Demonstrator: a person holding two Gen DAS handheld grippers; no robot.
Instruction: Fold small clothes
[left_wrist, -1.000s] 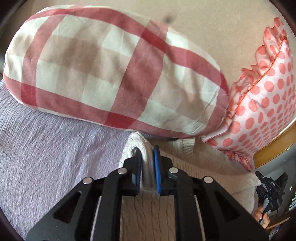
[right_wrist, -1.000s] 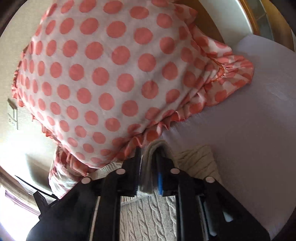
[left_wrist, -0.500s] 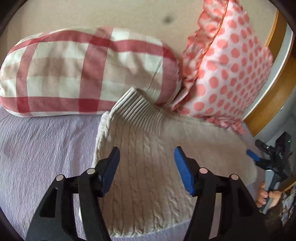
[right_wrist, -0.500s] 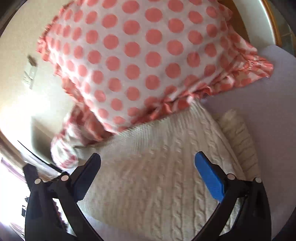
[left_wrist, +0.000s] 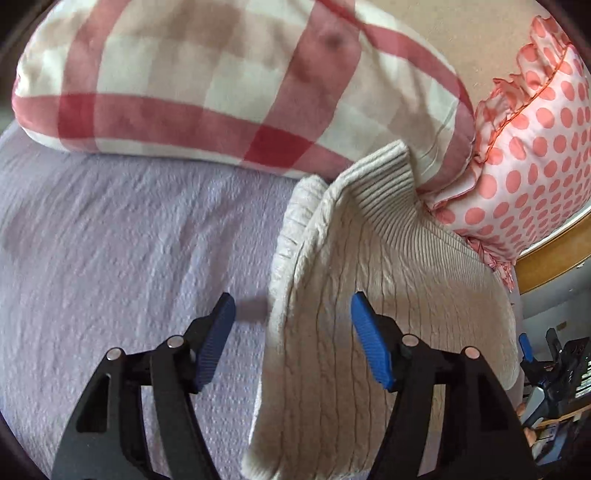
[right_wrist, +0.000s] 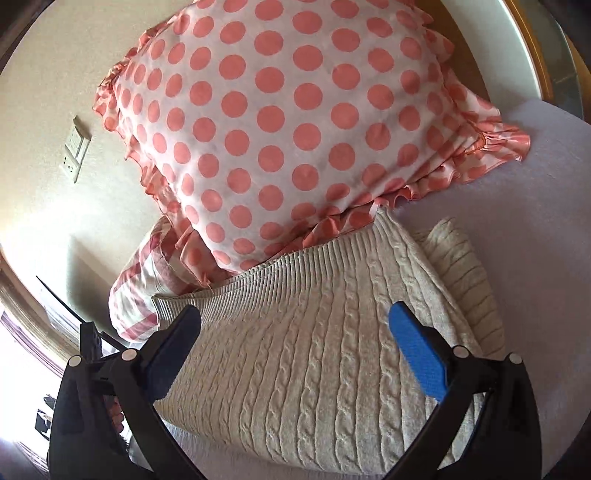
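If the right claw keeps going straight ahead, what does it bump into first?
Probably the cream sweater lying right under the open right claw; beyond its ribbed edge sits the polka-dot pillow. Depth is hard to judge.

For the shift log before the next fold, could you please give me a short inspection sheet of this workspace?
Surface: lilac textured bedspread, wrinkled.
Job's things: cream cable-knit sweater lies folded, ribbed hem against the pillows.
Clutter: red-checked pillow and polka-dot ruffled pillow at the head of the bed.
Grippers: left gripper open, straddling the sweater's edge; right gripper open above the sweater; neither holds anything.
Cables: nothing seen.
Surroundings: beige wall, wall socket, wooden bed frame.
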